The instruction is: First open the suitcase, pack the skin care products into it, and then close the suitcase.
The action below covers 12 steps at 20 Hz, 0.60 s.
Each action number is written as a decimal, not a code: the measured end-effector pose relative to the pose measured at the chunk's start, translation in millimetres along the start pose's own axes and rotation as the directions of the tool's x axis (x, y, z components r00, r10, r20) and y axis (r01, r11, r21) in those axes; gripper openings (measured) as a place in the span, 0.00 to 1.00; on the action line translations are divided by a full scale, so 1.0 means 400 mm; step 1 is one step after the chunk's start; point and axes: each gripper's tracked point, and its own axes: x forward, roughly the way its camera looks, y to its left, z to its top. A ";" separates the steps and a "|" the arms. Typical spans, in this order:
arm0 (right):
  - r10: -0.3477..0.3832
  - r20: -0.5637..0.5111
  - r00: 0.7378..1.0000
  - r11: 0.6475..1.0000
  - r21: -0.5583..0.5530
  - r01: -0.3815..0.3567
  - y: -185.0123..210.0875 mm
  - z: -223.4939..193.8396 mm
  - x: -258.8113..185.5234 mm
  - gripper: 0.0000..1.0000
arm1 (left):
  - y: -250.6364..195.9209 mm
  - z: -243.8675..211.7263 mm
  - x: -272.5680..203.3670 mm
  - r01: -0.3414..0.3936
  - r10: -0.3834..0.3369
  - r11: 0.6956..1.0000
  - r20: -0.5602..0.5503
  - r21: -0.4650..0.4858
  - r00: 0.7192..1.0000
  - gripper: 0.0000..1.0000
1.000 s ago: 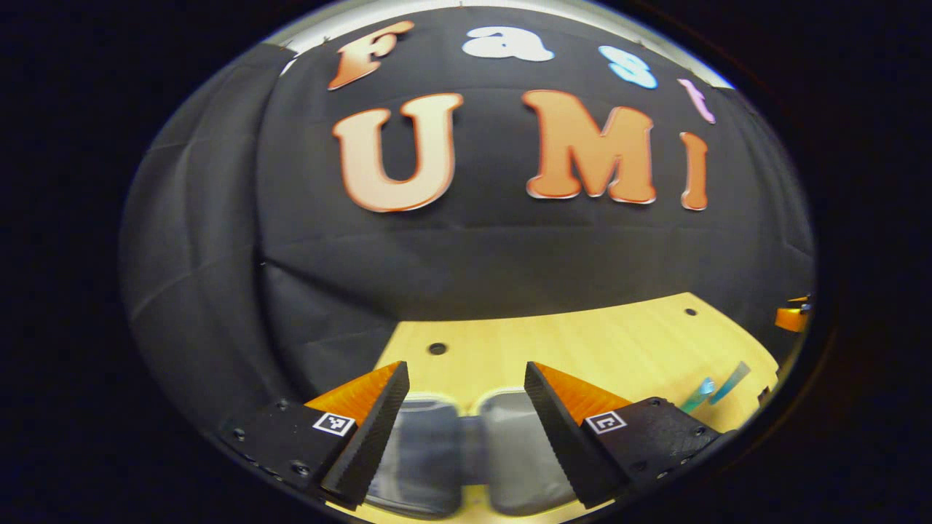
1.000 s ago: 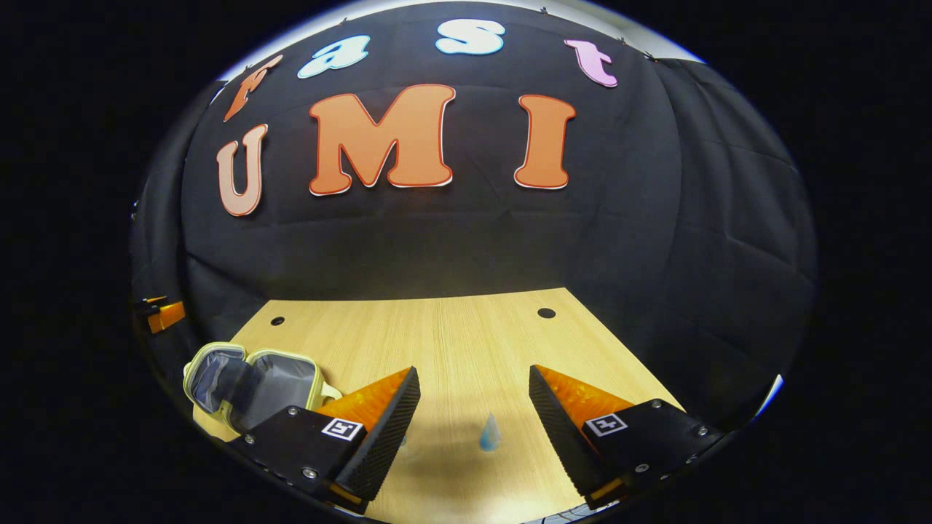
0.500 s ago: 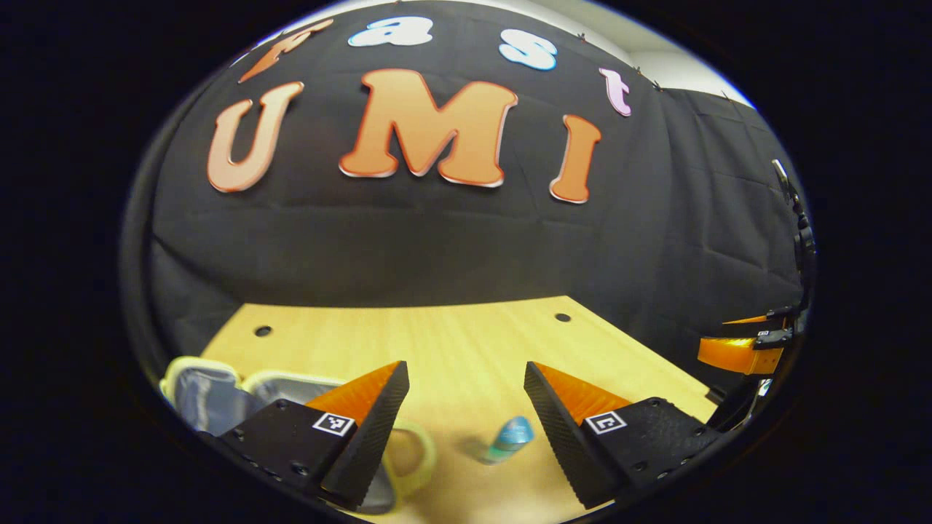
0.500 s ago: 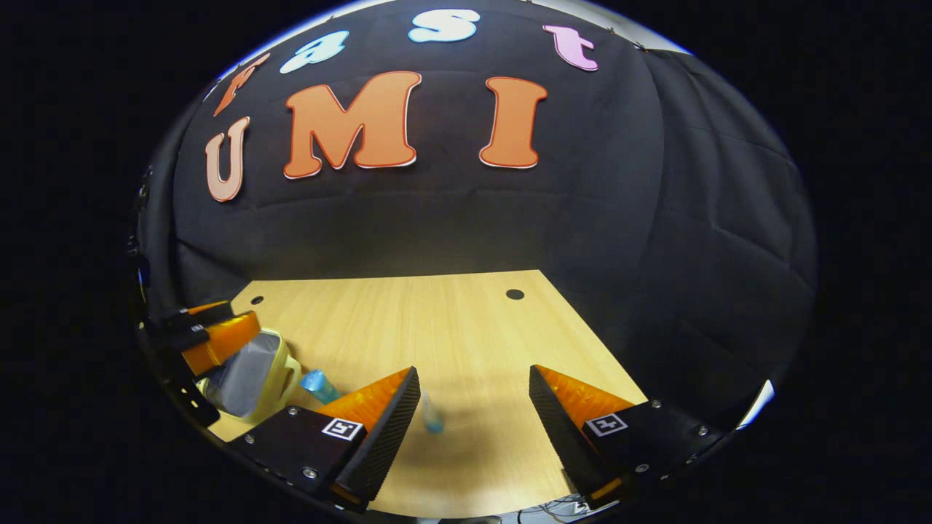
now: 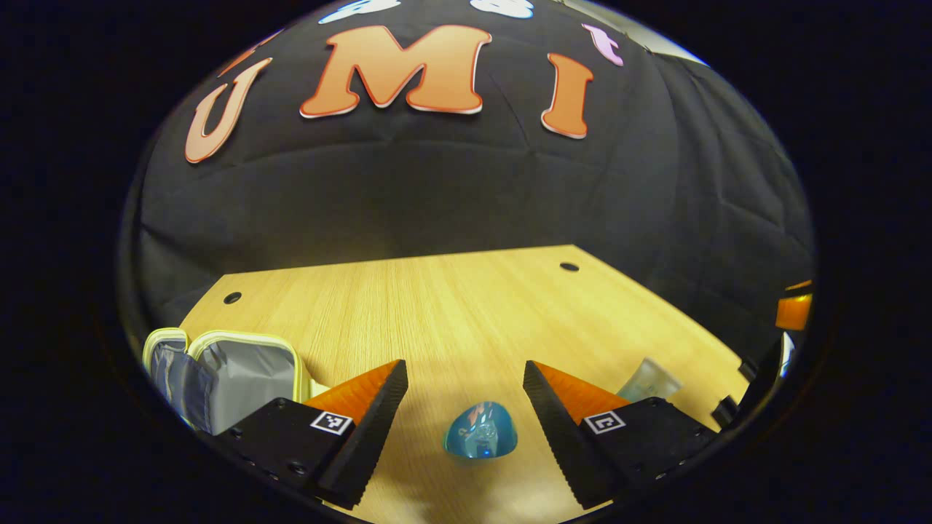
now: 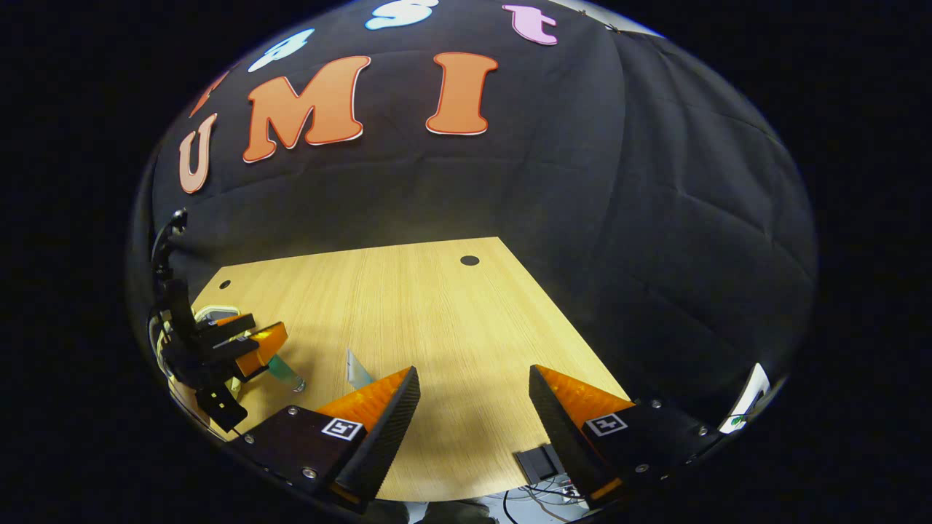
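The suitcase, a small pale-yellow-trimmed case with a grey lining, lies open on the wooden table at the left of the left gripper view, its two halves spread side by side; a blue skin care bottle lies on the table between the fingers of the left gripper, whose jaws stand wide apart with nothing pressed between them, the bottle touching neither finger; a clear tube lies on the wood just past the right finger of that gripper; in the right gripper view the left gripper hangs over the table's left side with the bottle beneath it, and the tube lies nearby; the right gripper has its jaws open and empty over bare wood near the table's front edge
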 end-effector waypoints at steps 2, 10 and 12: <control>0.001 -0.008 1.000 1.000 -0.004 -0.001 0.002 -0.005 0.005 0.96 | -0.007 -0.037 0.019 0.000 0.000 1.000 -0.023 0.008 1.000 0.99; 0.011 -0.062 0.998 1.000 -0.029 -0.013 0.011 -0.056 0.025 0.96 | -0.007 -0.175 0.084 -0.060 0.057 0.998 -0.114 -0.022 0.992 0.69; 0.017 -0.060 0.998 0.999 -0.045 -0.020 0.022 -0.057 0.027 0.96 | -0.014 -0.196 0.074 -0.073 0.067 0.997 -0.143 -0.037 0.987 0.50</control>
